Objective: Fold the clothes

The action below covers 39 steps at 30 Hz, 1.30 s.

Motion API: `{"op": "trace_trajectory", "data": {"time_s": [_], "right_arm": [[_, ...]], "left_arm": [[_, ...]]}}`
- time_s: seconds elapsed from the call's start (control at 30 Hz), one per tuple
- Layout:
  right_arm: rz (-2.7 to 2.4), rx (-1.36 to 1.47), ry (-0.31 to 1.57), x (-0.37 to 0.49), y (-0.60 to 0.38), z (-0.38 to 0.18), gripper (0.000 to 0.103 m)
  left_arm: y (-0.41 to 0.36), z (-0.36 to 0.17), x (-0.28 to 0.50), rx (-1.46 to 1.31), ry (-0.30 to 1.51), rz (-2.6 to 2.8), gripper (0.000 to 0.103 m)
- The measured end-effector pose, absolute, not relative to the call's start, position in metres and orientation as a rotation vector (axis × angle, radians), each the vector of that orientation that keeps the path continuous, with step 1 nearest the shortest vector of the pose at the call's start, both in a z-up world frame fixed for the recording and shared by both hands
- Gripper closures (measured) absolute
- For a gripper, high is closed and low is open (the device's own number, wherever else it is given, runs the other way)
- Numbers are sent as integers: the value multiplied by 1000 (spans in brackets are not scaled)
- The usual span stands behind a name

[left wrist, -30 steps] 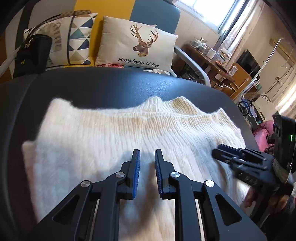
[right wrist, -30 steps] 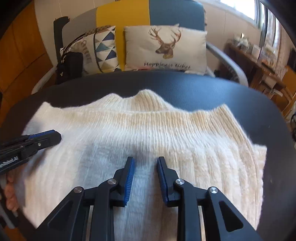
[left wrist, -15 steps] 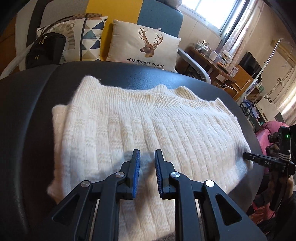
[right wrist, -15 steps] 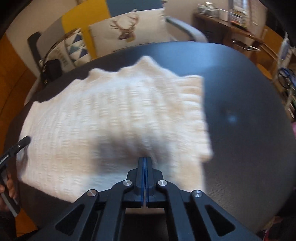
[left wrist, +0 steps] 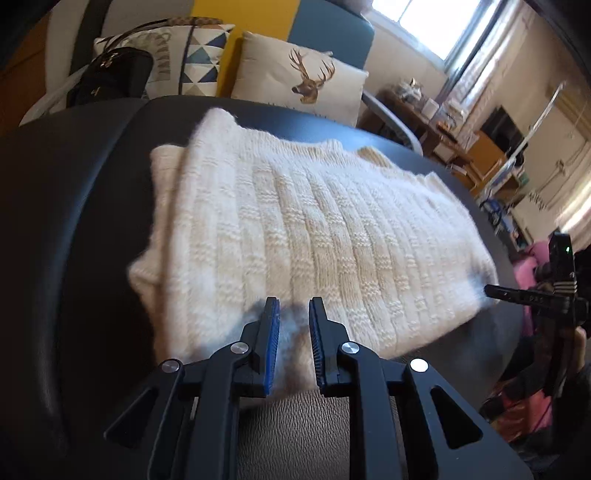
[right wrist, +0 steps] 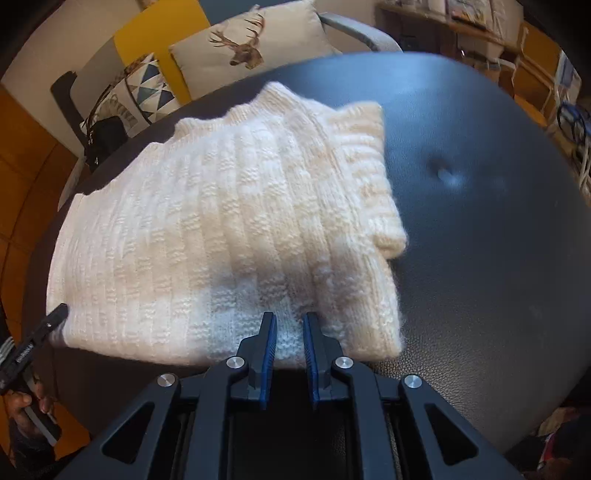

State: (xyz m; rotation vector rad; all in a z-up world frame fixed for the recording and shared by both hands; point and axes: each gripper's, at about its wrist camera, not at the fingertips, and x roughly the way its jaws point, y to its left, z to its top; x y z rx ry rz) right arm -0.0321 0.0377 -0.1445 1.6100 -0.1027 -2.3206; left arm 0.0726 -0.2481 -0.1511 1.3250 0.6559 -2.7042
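Daylight from window (left wrist: 424,22) blown out; fisheye edges dark, curved; slight motion blur.

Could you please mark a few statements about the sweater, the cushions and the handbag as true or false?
1. The cream knit sweater lies folded on the dark padded surface. True.
2. The deer cushion lies on the sweater. False: it stands behind, on the seat.
3. A black handbag sits by the triangle-pattern cushion. True.
4. The sweater is red. False: cream.

sweater (left wrist: 314,236): fuzzy ribbed cream knit | table (right wrist: 480,229): dark grained matt leatherette
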Motion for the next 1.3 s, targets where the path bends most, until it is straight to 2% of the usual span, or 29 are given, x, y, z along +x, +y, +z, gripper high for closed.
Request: {"op": "trace_trajectory", "data": {"time_s": [0.03, 0.17, 0.23, 0.4, 0.53, 0.63, 0.87, 0.93, 1.1, 1.2, 1.3], "right_arm": [[-2329, 1578, -68, -29, 31, -139, 85], [-2244, 1441, -6, -12, -16, -121, 85], [-2192, 1379, 72, 0, -48, -118, 85], [-2080, 1338, 252, 15, -114, -134, 85], [-2058, 1379, 301, 13, -125, -153, 85], [-2049, 1401, 250, 8, -119, -154, 84], [-2040, 1412, 246, 6, -113, -157, 84], [-2038, 1412, 251, 6, -113, -157, 84], [-2035, 1412, 217, 7, -110, -149, 84], [-2022, 1394, 200, 8, -118, -137, 84], [-1973, 1392, 192, 3, -150, -119, 83]], "left_arm": [[-250, -150, 80, 1308, 676, -2703, 85], [-257, -146, 110, 1250, 719, -2724, 85], [-257, -146, 120, 1231, 672, -2718, 85], [-265, -150, 137, 1183, 660, -2721, 73], [-268, -152, 137, 1184, 561, -2715, 70], [-275, -150, 137, 1172, 540, -2717, 70], [-298, -154, 124, 1228, 706, -2852, 64], [-304, -158, 116, 1259, 782, -2889, 56], [-323, -158, 113, 1297, 1160, -3056, 56], [-329, -156, 114, 1321, 991, -3054, 56], [-338, -161, 111, 1383, 919, -3032, 56]]}}
